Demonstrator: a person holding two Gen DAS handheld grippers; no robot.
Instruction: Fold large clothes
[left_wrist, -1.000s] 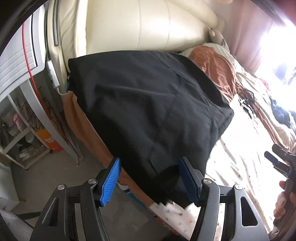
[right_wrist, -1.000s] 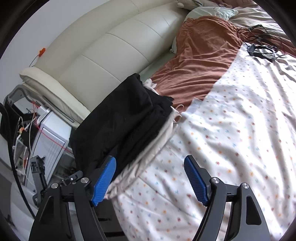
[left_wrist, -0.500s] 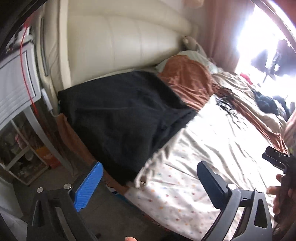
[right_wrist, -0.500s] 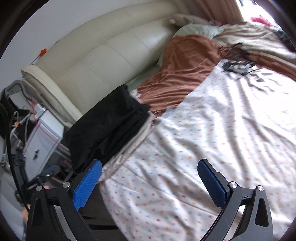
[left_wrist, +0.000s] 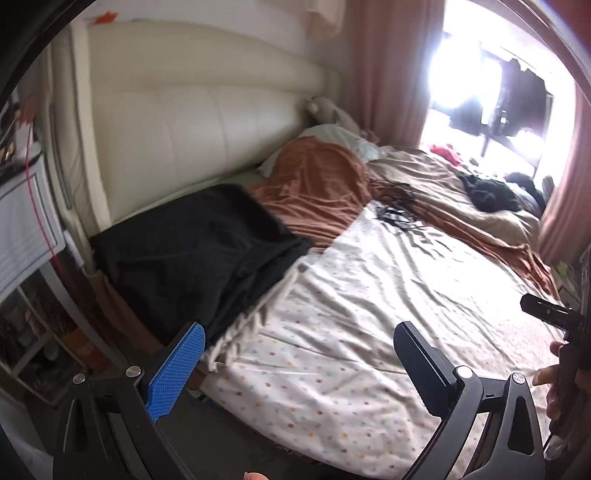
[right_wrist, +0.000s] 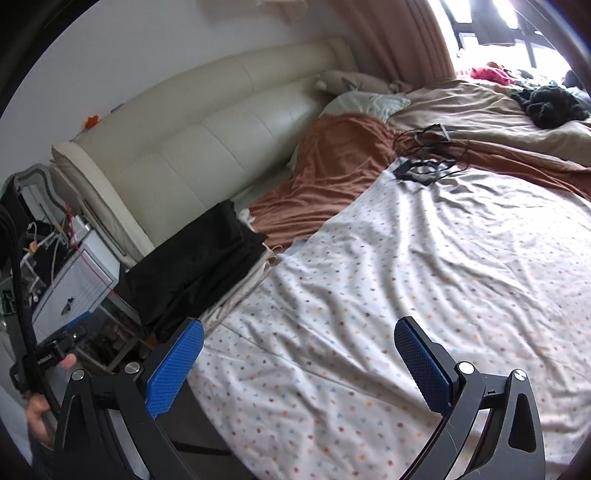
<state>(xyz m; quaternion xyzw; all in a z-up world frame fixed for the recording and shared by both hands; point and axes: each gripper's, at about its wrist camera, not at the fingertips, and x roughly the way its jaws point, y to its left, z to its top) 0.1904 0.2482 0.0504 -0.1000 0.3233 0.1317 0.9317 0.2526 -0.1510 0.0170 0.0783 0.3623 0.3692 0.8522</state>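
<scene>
Gaping wide and holding nothing, the left claw (left_wrist: 299, 354) and right claw (right_wrist: 299, 350) hang over the dotted bed sheet (right_wrist: 406, 277), the folded black garment (left_wrist: 199, 251) lying ahead-left of both.

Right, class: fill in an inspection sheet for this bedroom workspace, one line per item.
Surface: dotted sheet, wrinkled, mostly bare.
Job's things: folded black garment at the bed's head corner, beside the cream headboard.
Clutter: brown blanket, dark clothes pile far side.
Grippers: left gripper and right gripper open, jaws just widened, nothing between the fingers.
Cables: black cords on the bed.
Surroundings: bedside cabinet, curtain, bright window.
</scene>
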